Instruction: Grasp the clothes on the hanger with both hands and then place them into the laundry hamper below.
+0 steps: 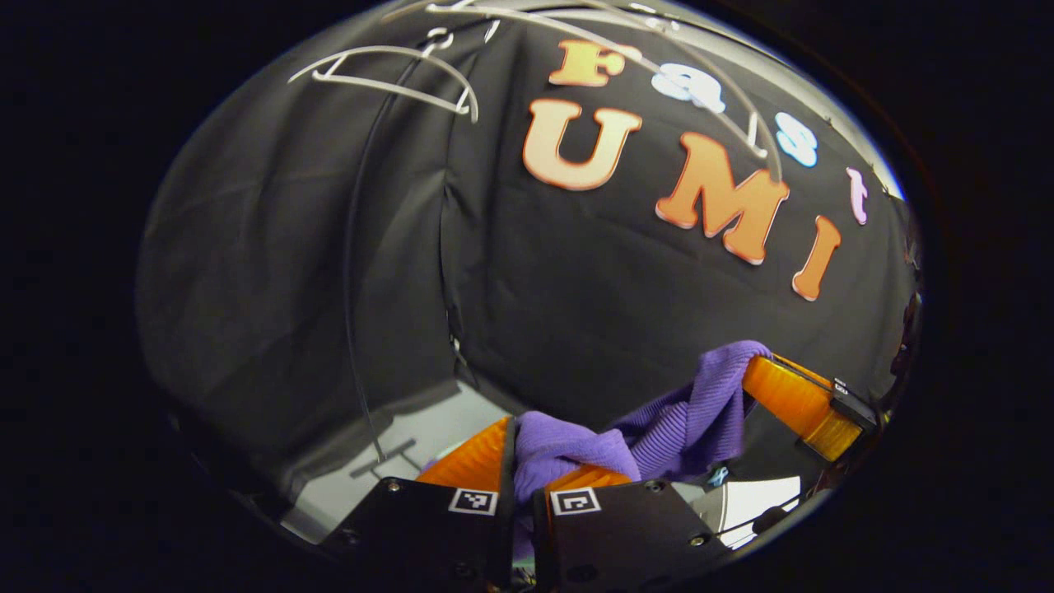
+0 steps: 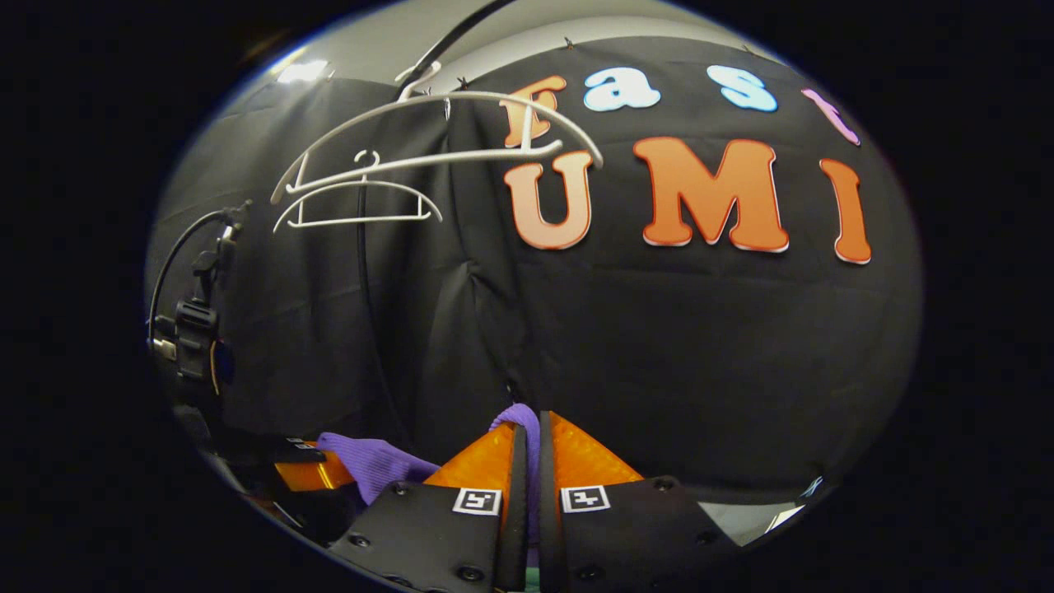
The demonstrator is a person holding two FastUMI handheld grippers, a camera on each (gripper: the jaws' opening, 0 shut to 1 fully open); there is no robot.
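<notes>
A purple knitted garment [image 1: 675, 420] hangs stretched between my two grippers, off the hangers. My left gripper [image 1: 527, 461] is shut on one bunched end of it at the bottom of the left gripper view. The other end runs up to my right gripper [image 1: 762, 375], seen farther off at the right, also closed on the cloth. In the right gripper view, my right gripper [image 2: 531, 432] pinches a purple fold [image 2: 520, 416] between its fingers, and the garment's other end [image 2: 375, 461] trails left to the left gripper [image 2: 309, 471]. The laundry hamper is hidden.
Bare white hangers [image 2: 428, 156] hang from a rail high on the left, well above both grippers; they also appear in the left gripper view [image 1: 395, 74]. A black cable [image 1: 354, 272] runs down the wall. A pale floor [image 1: 428, 445] lies below.
</notes>
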